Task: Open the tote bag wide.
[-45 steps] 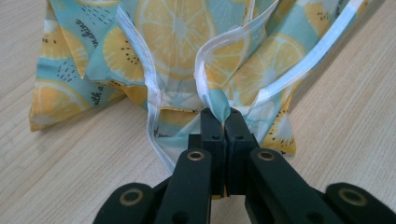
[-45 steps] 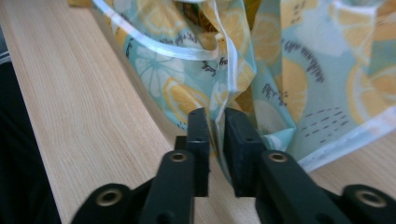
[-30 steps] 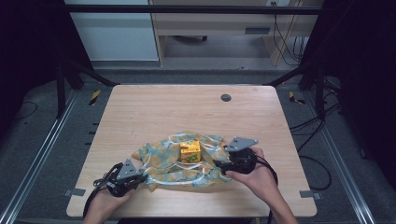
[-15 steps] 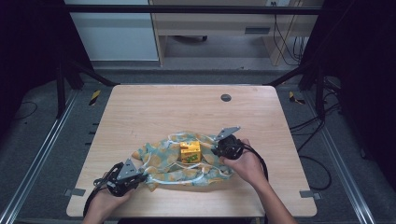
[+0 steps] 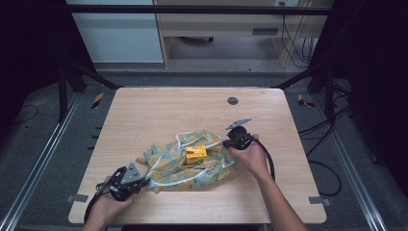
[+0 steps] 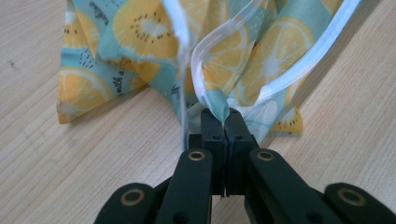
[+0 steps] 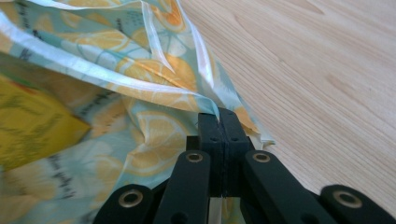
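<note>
High view, tabletop (image 5: pixel 159 110): pale wood, carrying a crumpled lemon-print cloth (image 5: pixel 168 161) with white hems, spread near the person's edge.
High view, yellow box (image 5: pixel 196 154): sits on the middle of the cloth, between the two claws.
High view, left claw (image 5: pixel 144 182): at the cloth's near-left corner, low over the tabletop.
High view, right claw (image 5: pixel 226 142): at the cloth's far-right edge, beside the box; its jaws have just been closing, with cloth between them.
Left gripper view, left claw (image 6: pixel 225 119): jaws pressed together on a pinch of the cloth (image 6: pixel 224 51) where a white hem (image 6: pixel 280 79) folds in; the fabric fans upward from the tips.
Right gripper view, right claw (image 7: pixel 218 122): jaws clamped on the cloth (image 7: pixel 140 126) at its hemmed border; the yellow box (image 7: pixel 32 126) lies to the left, bare tabletop (image 7: pixel 317 70) to the right.
Step in hand (judged): lifting opposite edges to fold the cloth over the box.
Technique (judged): keep both pinches firm, raise the edges together, and draw them inward without dragging the box off centre.
</note>
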